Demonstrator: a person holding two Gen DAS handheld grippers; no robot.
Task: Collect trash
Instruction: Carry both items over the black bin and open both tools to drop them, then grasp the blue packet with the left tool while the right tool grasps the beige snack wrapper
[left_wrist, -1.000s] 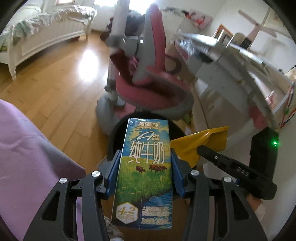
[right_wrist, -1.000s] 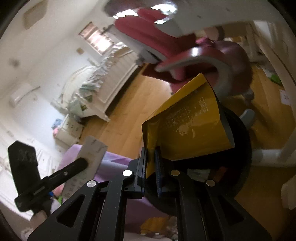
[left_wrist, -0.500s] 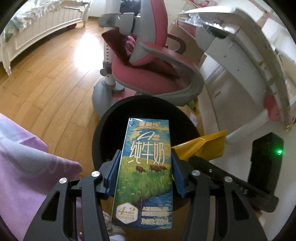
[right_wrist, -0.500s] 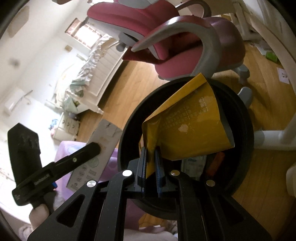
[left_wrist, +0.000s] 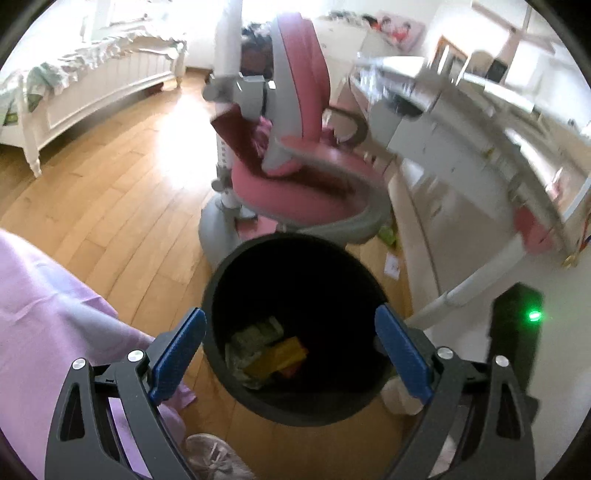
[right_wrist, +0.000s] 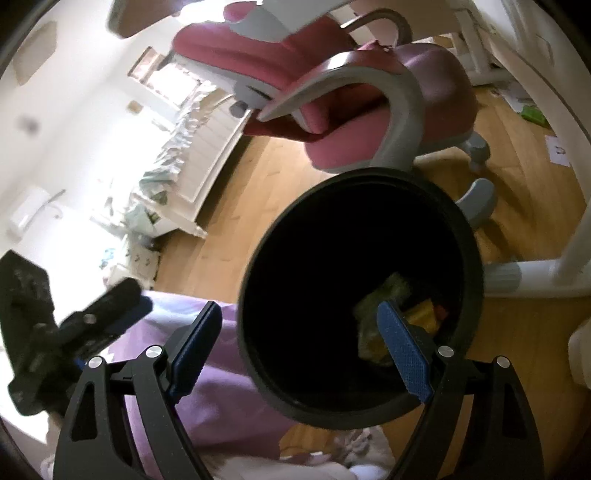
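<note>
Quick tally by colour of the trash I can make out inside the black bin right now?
Inside the black bin, pieces blurred and dim:
Green, crumpled piece: 1
Yellow piece: 1
Red bit: 1
Total: 3 that I can tell apart.

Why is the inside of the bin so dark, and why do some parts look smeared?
Left wrist view: window glare washes out the floor; the desk and pink chair are streaked by motion; the black bin swallows light, with only dim trash showing. Right wrist view: the wall is overexposed, the chair blurred, straight edges bent by the fisheye lens.
</note>
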